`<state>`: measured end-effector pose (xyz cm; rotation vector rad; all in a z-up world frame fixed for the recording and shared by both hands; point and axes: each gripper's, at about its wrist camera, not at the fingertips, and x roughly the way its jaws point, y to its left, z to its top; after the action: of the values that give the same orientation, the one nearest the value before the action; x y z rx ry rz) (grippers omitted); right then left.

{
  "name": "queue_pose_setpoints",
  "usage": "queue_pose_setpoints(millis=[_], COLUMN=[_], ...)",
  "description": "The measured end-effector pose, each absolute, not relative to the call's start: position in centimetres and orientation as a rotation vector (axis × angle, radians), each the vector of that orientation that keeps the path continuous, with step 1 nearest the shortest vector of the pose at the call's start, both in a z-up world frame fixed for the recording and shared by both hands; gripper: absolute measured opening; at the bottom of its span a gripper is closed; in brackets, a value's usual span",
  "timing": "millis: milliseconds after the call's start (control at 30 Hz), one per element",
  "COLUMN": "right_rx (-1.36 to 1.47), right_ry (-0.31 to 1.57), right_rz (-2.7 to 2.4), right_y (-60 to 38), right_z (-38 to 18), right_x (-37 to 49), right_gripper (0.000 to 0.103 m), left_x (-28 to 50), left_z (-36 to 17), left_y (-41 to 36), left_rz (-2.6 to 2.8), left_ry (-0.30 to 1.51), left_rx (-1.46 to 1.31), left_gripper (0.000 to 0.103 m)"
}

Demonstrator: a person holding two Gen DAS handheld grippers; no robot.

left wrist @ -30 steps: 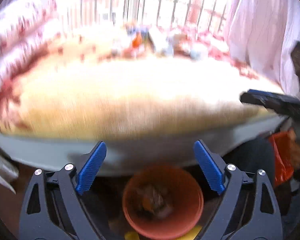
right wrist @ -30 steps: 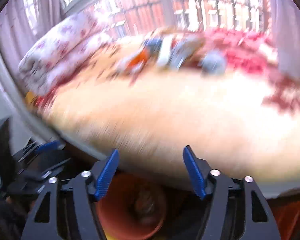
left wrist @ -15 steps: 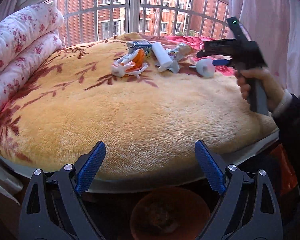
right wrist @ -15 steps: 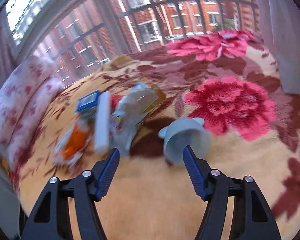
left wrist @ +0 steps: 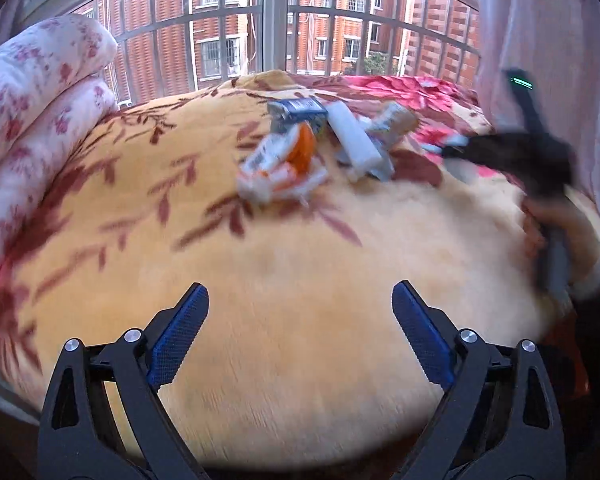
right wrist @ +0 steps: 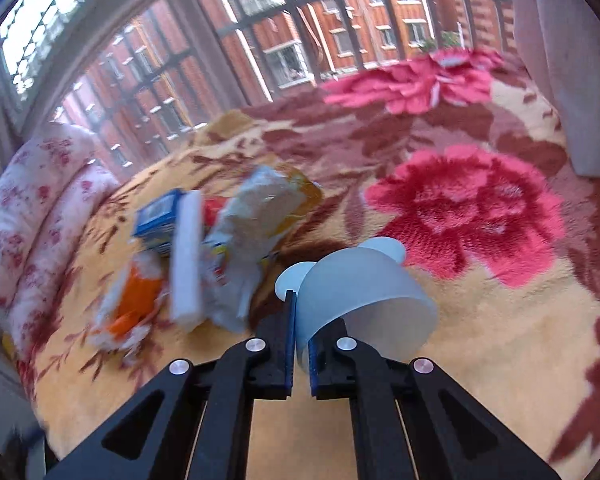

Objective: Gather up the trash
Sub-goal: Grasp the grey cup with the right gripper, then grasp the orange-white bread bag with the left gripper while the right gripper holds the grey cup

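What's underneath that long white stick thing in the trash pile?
The long white tube lies across a blue carton and crumpled wrappers on the yellow flowered blanket. Whatever sits directly beneath its middle is covered.

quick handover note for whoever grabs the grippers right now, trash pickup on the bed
Right gripper: shut on the wall of the pale blue translucent plastic cup, which lies tipped on the yellow floral plush blanket.
Left gripper: open, holding nothing, above the near part of the blanket.
Trash left on the blanket, in one pile beside the cup: blue carton, white stick-shaped package, orange and white wrapper, crumpled white and yellow bag.
Done: cup gripped, not yet lifted clear.
Left: carry the cup to a bin (none in view now), then clear the pile piece by piece.
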<state>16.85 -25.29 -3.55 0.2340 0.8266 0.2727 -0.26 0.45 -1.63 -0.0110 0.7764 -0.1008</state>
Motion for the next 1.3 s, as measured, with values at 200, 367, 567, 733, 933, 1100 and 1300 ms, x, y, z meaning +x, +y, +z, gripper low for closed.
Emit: queue_pose_setpoints(millis=[200, 367, 567, 733, 933, 1100, 1300], right_rx=[0.224, 0.21, 0.206, 0.209, 0.217, 0.21, 0.178], right_ry=[0.764, 0.76, 0.769, 0.783, 0.793, 0.801, 0.798], right_rz=[0.326, 0.358, 0.375, 0.382, 0.389, 0.405, 0.442], right_y=[-26.0, -26.0, -26.0, -25.6, -24.9, -24.3, -23.2], right_z=[-1.6, -1.2, -1.4, -2.1, -2.7, -2.5, -1.6], right_x=[12.5, 10.9, 10.6, 10.8, 10.2, 8.5, 4.9], right_gripper=[0.005, 0.005, 0.005, 0.005, 0.005, 0.005, 0.005], left_x=[8.1, 13.3, 17.6, 20.4, 19.0, 15.2, 8.6], left_z=[-0.4, -1.0, -3.8, -6.4, -6.1, -4.9, -4.1], left_y=[0.0, -1.1, -1.0, -0.2, 0.1, 0.5, -0.7], left_rz=[-0.15, -0.159, -0.095, -0.04, 0.008, 0.028, 0.02], left_ry=[0.799, 0.813, 0.881, 0.964, 0.915, 0.89, 0.888], left_rx=[0.072, 0.138, 0.128, 0.068, 0.059, -0.032, -0.08], left_gripper=[0.091, 0.091, 0.091, 0.085, 0.029, 0.026, 0.026])
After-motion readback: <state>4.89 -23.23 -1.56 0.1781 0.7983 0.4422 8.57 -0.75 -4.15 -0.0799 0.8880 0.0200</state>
